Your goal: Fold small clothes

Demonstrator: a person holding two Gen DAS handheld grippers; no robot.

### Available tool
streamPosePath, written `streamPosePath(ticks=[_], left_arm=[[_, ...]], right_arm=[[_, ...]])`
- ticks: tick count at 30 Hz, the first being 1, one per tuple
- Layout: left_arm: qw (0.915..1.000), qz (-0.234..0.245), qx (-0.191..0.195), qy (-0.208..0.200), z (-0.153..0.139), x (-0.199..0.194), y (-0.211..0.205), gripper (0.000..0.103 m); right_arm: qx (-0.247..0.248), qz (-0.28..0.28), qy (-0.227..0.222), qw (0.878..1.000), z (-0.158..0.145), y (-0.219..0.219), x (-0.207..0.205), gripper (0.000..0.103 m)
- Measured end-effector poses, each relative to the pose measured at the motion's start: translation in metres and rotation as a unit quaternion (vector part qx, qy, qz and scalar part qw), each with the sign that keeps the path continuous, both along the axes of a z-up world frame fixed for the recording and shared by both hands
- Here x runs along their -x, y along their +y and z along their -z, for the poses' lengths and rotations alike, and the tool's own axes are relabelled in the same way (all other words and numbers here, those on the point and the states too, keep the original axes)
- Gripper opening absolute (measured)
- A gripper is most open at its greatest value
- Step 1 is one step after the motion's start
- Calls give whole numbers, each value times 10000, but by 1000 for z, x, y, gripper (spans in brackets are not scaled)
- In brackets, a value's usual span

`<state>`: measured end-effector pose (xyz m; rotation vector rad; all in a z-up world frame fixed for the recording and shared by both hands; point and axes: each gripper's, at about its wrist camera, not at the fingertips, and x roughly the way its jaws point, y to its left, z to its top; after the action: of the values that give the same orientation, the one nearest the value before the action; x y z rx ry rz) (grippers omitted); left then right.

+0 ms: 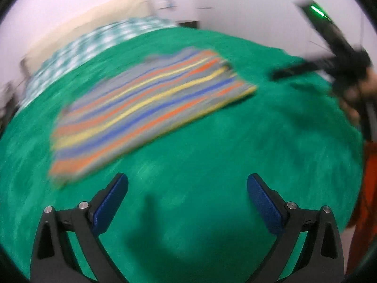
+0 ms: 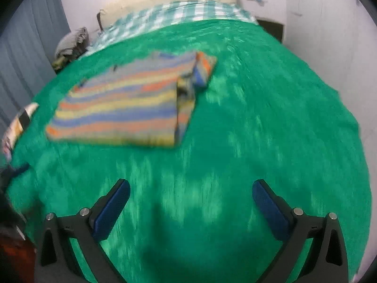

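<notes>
We note striped garment (image 1: pixel 150 108) folded flat on green bedspread (image 1: pixel 212 160), at eleven o'clock from both grippers, left gripper (image 1: pixel 187 184) jaws wide apart, empty, right gripper (image 2: pixel 190 189) likewise spread, holding nothing.

The green cover (image 2: pixel 271 122) looks like matt, fuzzy cloth. On it lies a striped garment (image 2: pixel 122 108) of soft, matt knit-like fabric. At 12 o'clock a checked cloth (image 2: pixel 179 14) looks thin and smooth. Each gripper's fingers (image 1: pixel 110 202) carry blue textured pads on matt black plastic with shiny metal pins.
</notes>
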<state>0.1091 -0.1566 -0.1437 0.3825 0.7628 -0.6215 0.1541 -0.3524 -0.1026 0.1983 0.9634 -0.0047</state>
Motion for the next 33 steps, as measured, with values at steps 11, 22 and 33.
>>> streamPosePath(ticks=[11,22,33], left_arm=[[9970,766,-29,79,30,-81,-131,44],[9789,-418,1941,489,-28,-90,-3,5],[9251,-2518,2683,938,-14,-104,199,5]], right_arm=[[-1742,-157,688,9822,33,-76,-188,77],[-1751,-793,398,9806,-15,-4,-230,13],[-1517,-1821,454,9704,-24,205,-291,13]])
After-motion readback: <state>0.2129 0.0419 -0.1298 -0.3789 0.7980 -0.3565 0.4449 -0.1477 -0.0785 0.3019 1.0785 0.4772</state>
